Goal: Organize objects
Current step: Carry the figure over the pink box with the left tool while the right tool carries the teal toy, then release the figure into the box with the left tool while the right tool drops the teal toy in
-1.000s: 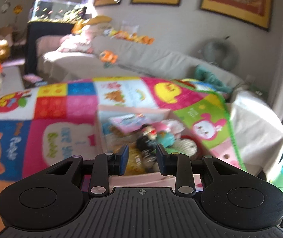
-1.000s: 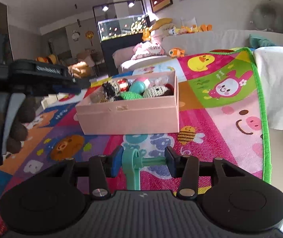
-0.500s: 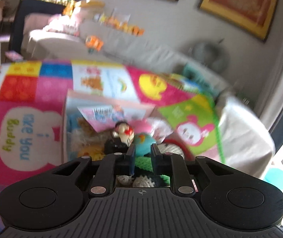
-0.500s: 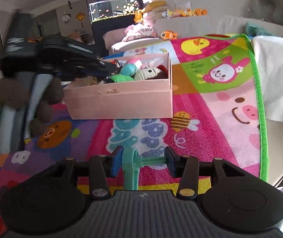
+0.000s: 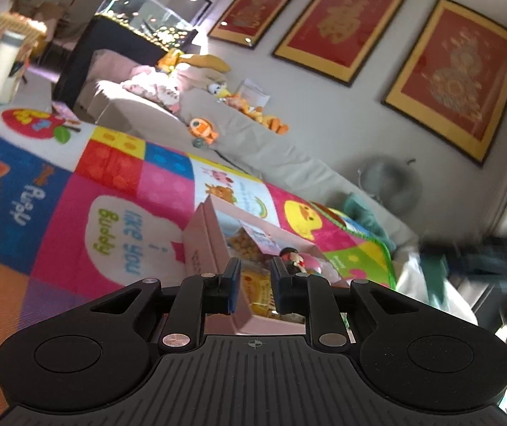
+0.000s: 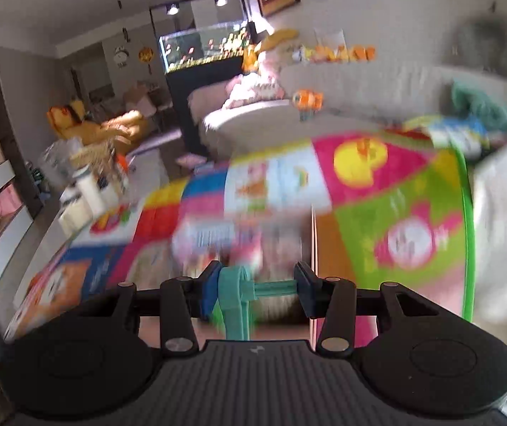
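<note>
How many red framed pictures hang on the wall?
3, side by side above the sofa in the left wrist view: left, middle, right. More may hang outside the frame.

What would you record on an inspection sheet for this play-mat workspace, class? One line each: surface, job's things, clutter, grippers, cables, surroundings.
Surface: colourful play mat, cartoon patches.
Job's things: pink box on the mat, filled with toys; teal plastic toy clamped in the right gripper.
Clutter: plush toys on the sofa.
Grippers: left gripper open, empty, near the box; right one shut on the toy.
Cables: nothing seen.
Surroundings: sofa, fish tank, red framed pictures.
</note>
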### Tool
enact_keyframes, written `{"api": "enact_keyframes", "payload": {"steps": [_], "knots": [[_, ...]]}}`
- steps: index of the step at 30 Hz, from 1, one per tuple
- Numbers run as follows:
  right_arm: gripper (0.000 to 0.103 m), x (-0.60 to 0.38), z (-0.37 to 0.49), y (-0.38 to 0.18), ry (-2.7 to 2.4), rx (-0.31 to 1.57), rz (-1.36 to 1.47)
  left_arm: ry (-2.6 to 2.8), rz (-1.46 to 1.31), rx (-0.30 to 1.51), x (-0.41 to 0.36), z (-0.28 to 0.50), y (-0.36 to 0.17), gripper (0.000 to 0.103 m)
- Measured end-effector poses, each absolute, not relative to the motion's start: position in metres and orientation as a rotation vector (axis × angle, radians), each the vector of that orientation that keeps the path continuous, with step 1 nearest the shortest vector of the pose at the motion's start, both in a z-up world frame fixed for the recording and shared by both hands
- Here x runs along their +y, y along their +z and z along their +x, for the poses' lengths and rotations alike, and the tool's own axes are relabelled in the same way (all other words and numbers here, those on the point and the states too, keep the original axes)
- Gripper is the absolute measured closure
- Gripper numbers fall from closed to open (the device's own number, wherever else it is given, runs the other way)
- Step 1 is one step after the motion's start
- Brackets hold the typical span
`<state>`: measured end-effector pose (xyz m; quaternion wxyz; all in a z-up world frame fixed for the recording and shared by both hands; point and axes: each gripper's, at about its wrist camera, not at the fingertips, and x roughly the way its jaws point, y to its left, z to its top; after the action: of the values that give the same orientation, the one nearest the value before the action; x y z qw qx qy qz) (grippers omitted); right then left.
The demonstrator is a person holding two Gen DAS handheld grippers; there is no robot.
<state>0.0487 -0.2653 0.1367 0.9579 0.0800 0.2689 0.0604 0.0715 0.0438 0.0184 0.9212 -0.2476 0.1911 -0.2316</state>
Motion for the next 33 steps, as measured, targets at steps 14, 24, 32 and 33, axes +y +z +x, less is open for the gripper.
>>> {"api": "enact_keyframes", "payload": {"steps": [14,24,32,33], "knots": [[0.038,-0.281,0.115,0.119,-0.016,0.558,0.218,-0.427,-0.568,0.428,0.065,0.079,0.008,0.083],[0.03,-0.288,0.038,0.058,0.067,0.631,-0.009,-0.392,-0.266,0.569,0.015,0.097,0.047,0.083],[0.043,-0.25,0.032,0.019,0.119,0.596,-0.171,-0.213,-0.103,0.81,-0.003,0.139,0.036,0.021],[0.043,-0.248,0.035,0.02,0.129,0.592,-0.165,-0.198,-0.123,0.811,0.004,0.138,0.035,0.019]]}}
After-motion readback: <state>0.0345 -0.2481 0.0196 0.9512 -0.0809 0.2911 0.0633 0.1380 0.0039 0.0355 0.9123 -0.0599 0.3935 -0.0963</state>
